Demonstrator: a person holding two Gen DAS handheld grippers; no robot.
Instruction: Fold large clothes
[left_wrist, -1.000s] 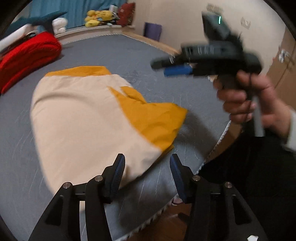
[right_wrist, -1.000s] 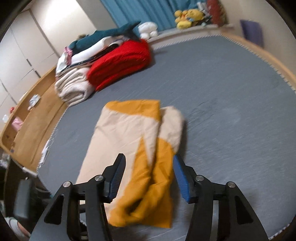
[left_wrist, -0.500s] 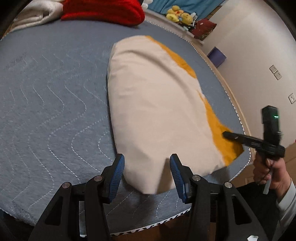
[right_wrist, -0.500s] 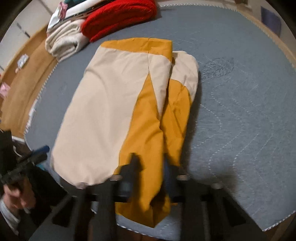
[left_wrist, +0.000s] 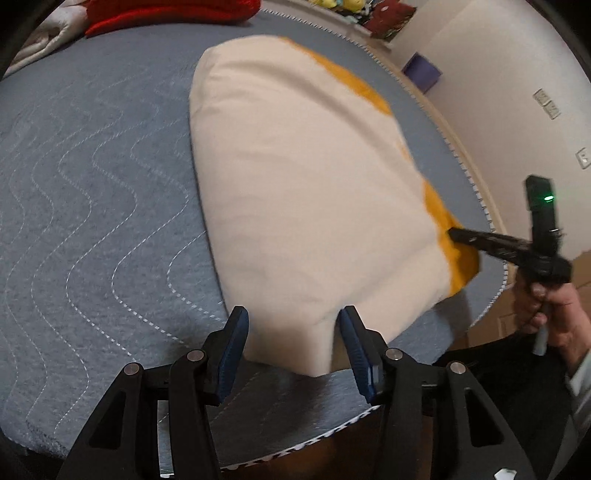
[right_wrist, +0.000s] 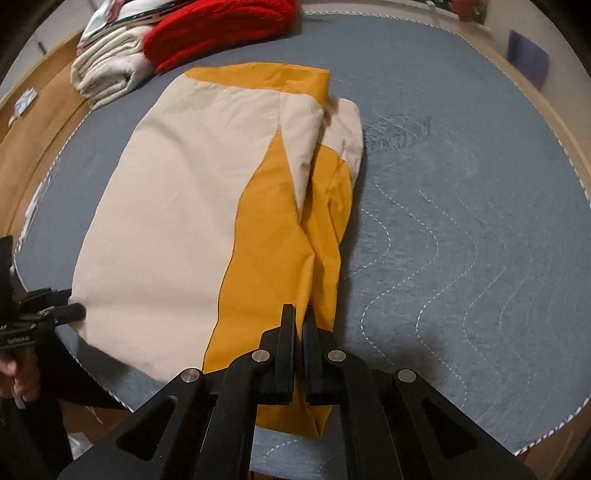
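On a grey quilted mattress (right_wrist: 461, 221), the left gripper (left_wrist: 293, 343), fingers spread, straddles the cream corner of the half-folded cream-and-orange garment (right_wrist: 177, 206), while the right gripper (right_wrist: 300, 328) pinches its orange near edge, likely before another fold.

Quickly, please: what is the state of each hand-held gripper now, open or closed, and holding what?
Left hand-held gripper: open, its fingers either side of the cream corner of the garment.
Right hand-held gripper: closed on the garment's orange edge.
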